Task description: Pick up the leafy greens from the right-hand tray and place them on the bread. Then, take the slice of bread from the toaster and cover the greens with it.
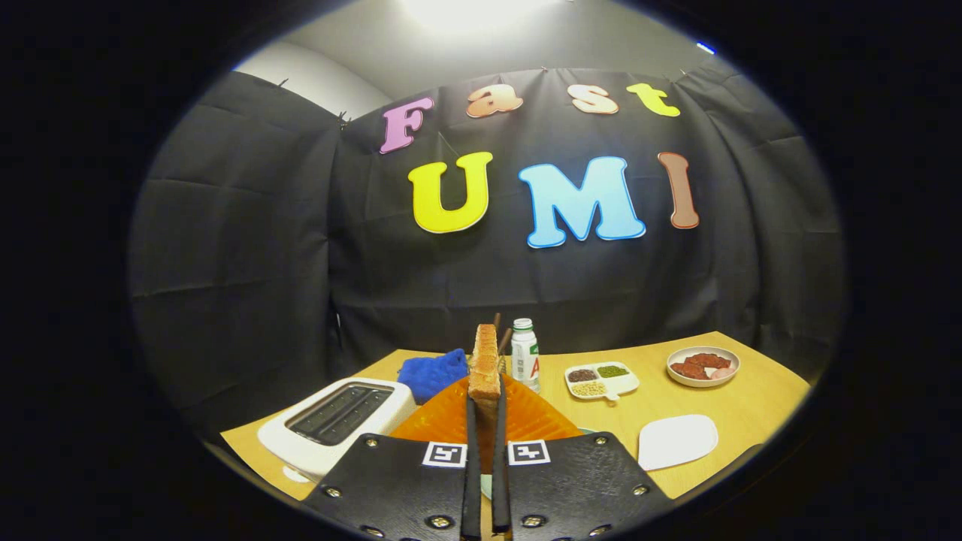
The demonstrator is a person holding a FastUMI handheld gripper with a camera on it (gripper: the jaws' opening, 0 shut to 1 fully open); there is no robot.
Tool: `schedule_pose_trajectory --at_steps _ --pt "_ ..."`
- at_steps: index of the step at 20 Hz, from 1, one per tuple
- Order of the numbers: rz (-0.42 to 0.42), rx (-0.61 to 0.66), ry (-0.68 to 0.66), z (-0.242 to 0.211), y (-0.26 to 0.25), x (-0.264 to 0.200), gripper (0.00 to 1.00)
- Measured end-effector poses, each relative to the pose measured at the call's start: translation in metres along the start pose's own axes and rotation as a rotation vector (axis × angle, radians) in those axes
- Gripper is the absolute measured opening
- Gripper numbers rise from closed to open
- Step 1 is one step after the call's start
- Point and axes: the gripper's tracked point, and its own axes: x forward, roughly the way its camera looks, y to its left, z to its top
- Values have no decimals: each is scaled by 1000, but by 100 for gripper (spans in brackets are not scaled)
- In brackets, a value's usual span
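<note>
Slice of bread (485, 361), centre of the frame: golden-brown, toasted crust, held upright with both gripper (485, 421) fingers pressed on it; toaster (334, 424), lower left: white with dark slots; mat (451, 417) behind the bread: orange, ribbed pattern; cloth (432, 373): bright blue; bottle (524, 353): white, green cap; worktop (751, 406): light wood tone; divided tray (601, 379): white, with brown, green and pale yellow fillings; round dish (703, 366), right: pale, reddish pieces; small plate (676, 441), lower right: plain white.

Square coded markers on gripper (485, 481).
</note>
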Motion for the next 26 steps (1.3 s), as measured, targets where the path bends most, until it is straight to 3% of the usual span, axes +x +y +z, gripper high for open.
schedule_pose_trajectory --at_steps 13,26 --pt "-8 42 41 -42 -53 5 6" --pt "37 93 79 -74 -31 18 6"
